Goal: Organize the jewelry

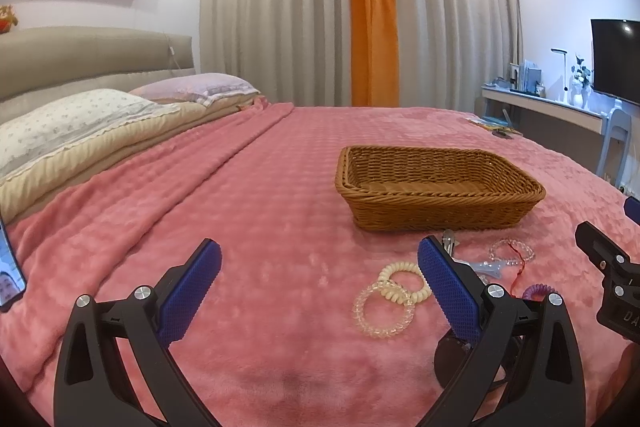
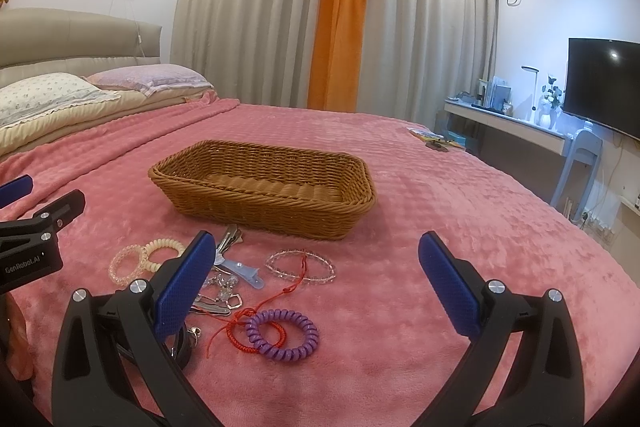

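A brown wicker basket (image 1: pixel 440 203) (image 2: pixel 264 215) stands empty on the pink bedspread. In front of it lies loose jewelry: a clear coil band (image 1: pixel 382 311) (image 2: pixel 125 264), a cream coil band (image 1: pixel 404 281) (image 2: pixel 162 251), a clear bead bracelet (image 1: pixel 512 253) (image 2: pixel 300 266), a purple coil band (image 2: pixel 282 334), a red cord (image 2: pixel 256 319), a blue clip (image 2: pixel 244 271) and silver clips (image 2: pixel 228 237). My left gripper (image 1: pixel 320 291) is open and empty, left of the pile. My right gripper (image 2: pixel 316 287) is open and empty, above the pile's right side.
The pink bedspread (image 1: pixel 260 207) covers the bed, with pillows (image 1: pixel 72 123) at the far left. A phone (image 1: pixel 10 267) shows at the left edge. A desk (image 2: pixel 508 127), chair (image 2: pixel 580 167) and TV (image 2: pixel 604 83) stand right of the bed.
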A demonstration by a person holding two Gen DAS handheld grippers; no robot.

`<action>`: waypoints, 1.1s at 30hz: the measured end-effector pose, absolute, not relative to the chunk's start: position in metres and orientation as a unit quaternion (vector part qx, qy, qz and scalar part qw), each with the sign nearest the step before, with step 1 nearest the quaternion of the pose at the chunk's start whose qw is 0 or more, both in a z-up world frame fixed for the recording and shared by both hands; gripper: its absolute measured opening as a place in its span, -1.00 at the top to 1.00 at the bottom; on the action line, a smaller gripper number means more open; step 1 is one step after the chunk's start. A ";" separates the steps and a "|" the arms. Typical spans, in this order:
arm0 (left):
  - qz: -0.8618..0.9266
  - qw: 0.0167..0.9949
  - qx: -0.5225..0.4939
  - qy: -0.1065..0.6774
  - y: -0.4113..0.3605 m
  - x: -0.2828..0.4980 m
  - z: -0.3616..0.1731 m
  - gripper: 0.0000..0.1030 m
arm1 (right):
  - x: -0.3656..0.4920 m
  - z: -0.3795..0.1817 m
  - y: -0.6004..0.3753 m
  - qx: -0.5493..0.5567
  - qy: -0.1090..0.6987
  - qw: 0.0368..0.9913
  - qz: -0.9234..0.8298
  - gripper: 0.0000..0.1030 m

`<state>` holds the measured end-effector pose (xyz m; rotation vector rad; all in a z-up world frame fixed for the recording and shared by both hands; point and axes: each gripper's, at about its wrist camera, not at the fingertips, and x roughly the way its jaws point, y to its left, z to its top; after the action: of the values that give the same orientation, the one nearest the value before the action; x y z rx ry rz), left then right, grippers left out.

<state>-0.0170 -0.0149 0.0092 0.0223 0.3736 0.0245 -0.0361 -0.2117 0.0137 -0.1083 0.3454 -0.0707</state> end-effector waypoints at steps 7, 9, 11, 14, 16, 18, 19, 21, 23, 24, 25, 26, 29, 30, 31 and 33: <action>0.012 0.981 0.027 0.192 0.000 -0.013 0.021 -0.86 | -0.032 0.014 -0.217 -0.045 0.185 0.981 -0.039 -0.88; -0.022 0.975 -0.008 0.220 0.019 -0.006 0.023 -0.85 | -0.028 0.013 -0.221 -0.039 0.197 0.979 -0.039 -0.88; -0.055 0.964 -0.046 0.255 0.034 0.003 0.020 -0.83 | -0.025 0.012 -0.226 -0.031 0.208 0.977 -0.034 -0.87; -0.087 0.942 -0.097 0.309 0.049 0.019 0.007 -0.64 | -0.017 0.012 -0.239 -0.017 0.237 0.971 -0.028 -0.71; -0.109 0.930 -0.123 0.329 0.053 0.026 -0.001 -0.63 | -0.009 0.009 -0.249 -0.008 0.265 0.964 -0.030 -0.49; -0.117 0.925 -0.123 0.339 0.050 0.035 -0.005 -0.63 | -0.001 0.006 -0.260 0.002 0.290 0.957 -0.030 -0.34; -0.117 0.926 -0.110 0.342 0.044 0.040 -0.004 -0.57 | 0.003 0.004 -0.266 0.011 0.305 0.952 -0.028 -0.30; -0.116 0.929 -0.085 0.342 0.032 0.048 -0.005 -0.50 | 0.011 -0.003 -0.274 0.025 0.339 0.940 -0.017 -0.20; -0.124 0.922 -0.080 0.358 0.024 0.055 -0.012 -0.49 | 0.014 -0.010 -0.274 0.030 0.365 0.930 0.003 -0.10; -0.132 0.917 -0.086 0.368 0.026 0.055 -0.014 -0.49 | 0.015 -0.013 -0.270 0.022 0.376 0.926 0.008 -0.10; -0.148 0.908 -0.089 0.381 0.023 0.056 -0.019 -0.49 | 0.015 -0.016 -0.266 0.013 0.383 0.924 0.009 -0.06; -0.157 0.903 -0.088 0.390 0.023 0.056 -0.022 -0.49 | 0.016 -0.020 -0.260 0.000 0.391 0.920 0.010 -0.04; -0.153 0.897 -0.061 0.410 0.014 0.055 -0.034 -0.39 | 0.019 -0.030 -0.248 -0.023 0.403 0.915 0.014 0.25; -0.151 0.895 -0.057 0.415 0.012 0.056 -0.037 -0.27 | 0.020 -0.033 -0.246 -0.028 0.405 0.914 0.012 0.30; -0.156 0.892 -0.059 0.421 0.011 0.057 -0.039 -0.14 | 0.020 -0.034 -0.245 -0.029 0.407 0.913 0.013 0.31; -0.159 0.888 -0.062 0.428 0.011 0.059 -0.040 -0.13 | 0.022 -0.039 -0.244 -0.027 0.413 0.910 0.016 0.35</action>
<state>0.0588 0.0114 -0.0399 -0.1280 0.8888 -0.3312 0.0218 -0.2440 -0.0386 -0.0566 0.8519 0.0333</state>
